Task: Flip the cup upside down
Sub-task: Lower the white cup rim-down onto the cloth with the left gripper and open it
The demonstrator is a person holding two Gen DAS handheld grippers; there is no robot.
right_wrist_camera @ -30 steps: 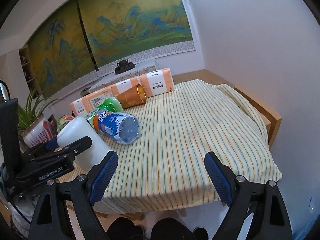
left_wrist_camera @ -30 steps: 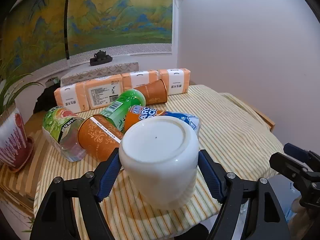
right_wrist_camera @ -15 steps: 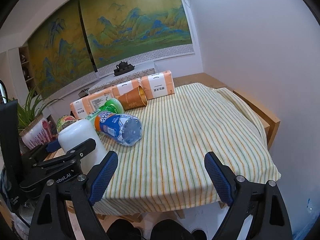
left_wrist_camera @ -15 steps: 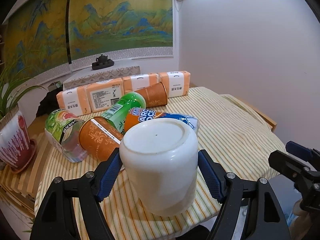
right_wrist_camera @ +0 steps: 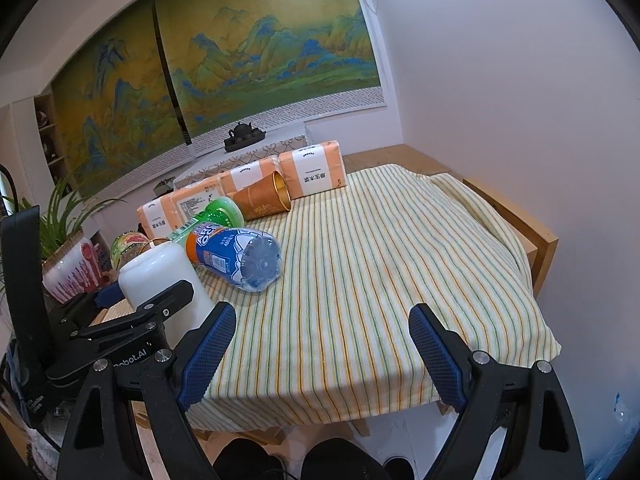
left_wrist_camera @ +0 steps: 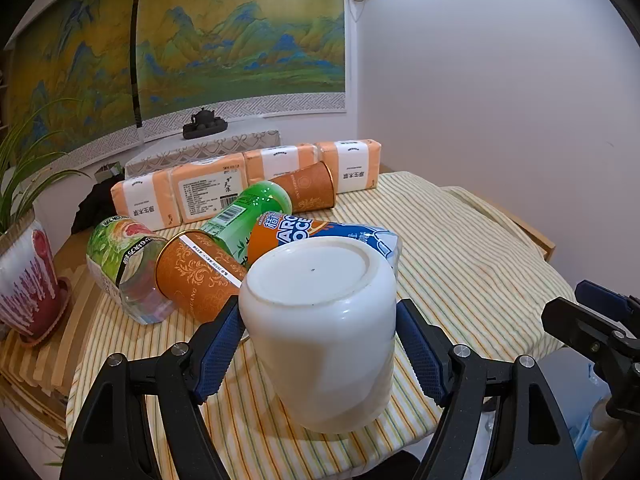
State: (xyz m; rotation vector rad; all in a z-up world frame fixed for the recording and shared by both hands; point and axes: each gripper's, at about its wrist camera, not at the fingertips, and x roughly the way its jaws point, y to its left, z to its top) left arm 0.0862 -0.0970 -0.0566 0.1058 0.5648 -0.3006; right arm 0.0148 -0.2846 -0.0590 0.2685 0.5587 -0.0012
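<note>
The cup, white and base-up, sits between the left gripper jaws, which are clamped on its sides above the table edge, just in front of the bottle, while the right gripper jaws gape wide, holding nothing.

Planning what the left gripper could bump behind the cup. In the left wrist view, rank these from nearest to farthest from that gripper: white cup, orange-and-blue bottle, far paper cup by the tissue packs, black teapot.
1. white cup, between the left gripper's fingers.
2. orange-and-blue bottle, lying just behind the cup.
3. far paper cup, on its side at the tissue packs.
4. black teapot, on the ledge below the painting.
</note>
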